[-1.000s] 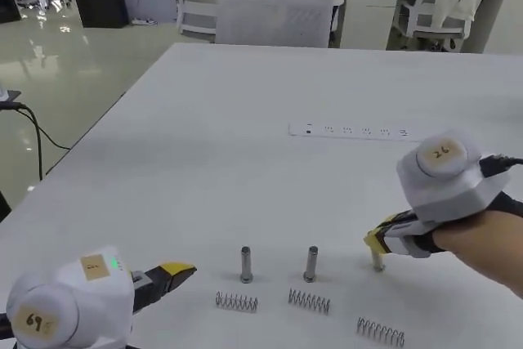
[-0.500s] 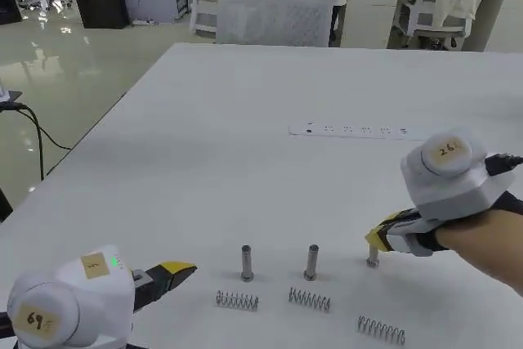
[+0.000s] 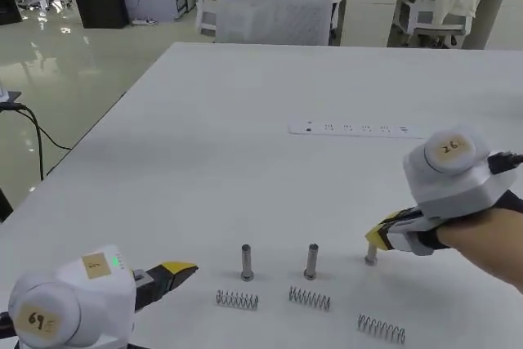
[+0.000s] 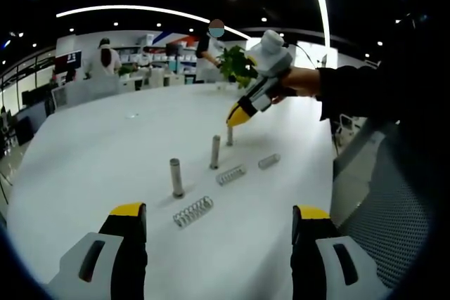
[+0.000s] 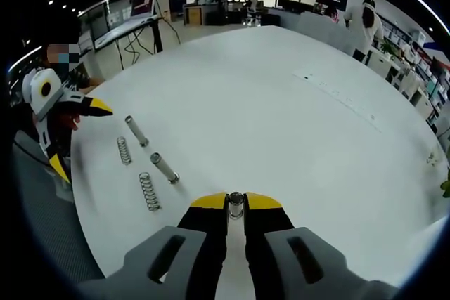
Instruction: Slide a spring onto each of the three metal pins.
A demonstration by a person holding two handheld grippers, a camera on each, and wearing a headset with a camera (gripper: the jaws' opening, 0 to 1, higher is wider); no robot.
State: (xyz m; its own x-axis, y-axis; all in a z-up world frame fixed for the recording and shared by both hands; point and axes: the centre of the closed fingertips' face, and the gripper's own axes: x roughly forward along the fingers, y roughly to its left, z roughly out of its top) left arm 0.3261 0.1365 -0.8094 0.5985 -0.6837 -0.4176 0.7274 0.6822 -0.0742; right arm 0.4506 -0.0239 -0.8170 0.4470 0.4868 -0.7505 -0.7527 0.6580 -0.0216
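The right tool (image 5: 236, 205) is clenched on the top of the right pin (image 5: 236, 201): in the right gripper view its yellow-tipped jaws stand nearly together with the pin's round head pinched between them. In the head view this pin (image 3: 370, 258) hangs upright just below the yellow tip; whether its foot touches the bench (image 3: 245, 120) cannot be told.

The left tool (image 4: 219, 212) is released, its jaws set wide apart and holding nothing. It hovers low at the near left corner of the work, and in the head view its yellow tip points toward the row of pins from well to the left.

Outward from the right tool, the middle pin (image 3: 311, 261) and the left pin (image 3: 246, 262) stand upright on the bench, apart from each other and in line with the held one. Three springs lie flat in front of them, one before each pin — the left spring (image 3: 237, 300), the middle spring (image 3: 310, 299) and the right spring (image 3: 381, 329), the last set a little nearer the person and lying below the right tool's hand. No spring touches a pin or a tool.

Farther back on the bench lies a white power strip (image 3: 351, 131), well apart from everything else.
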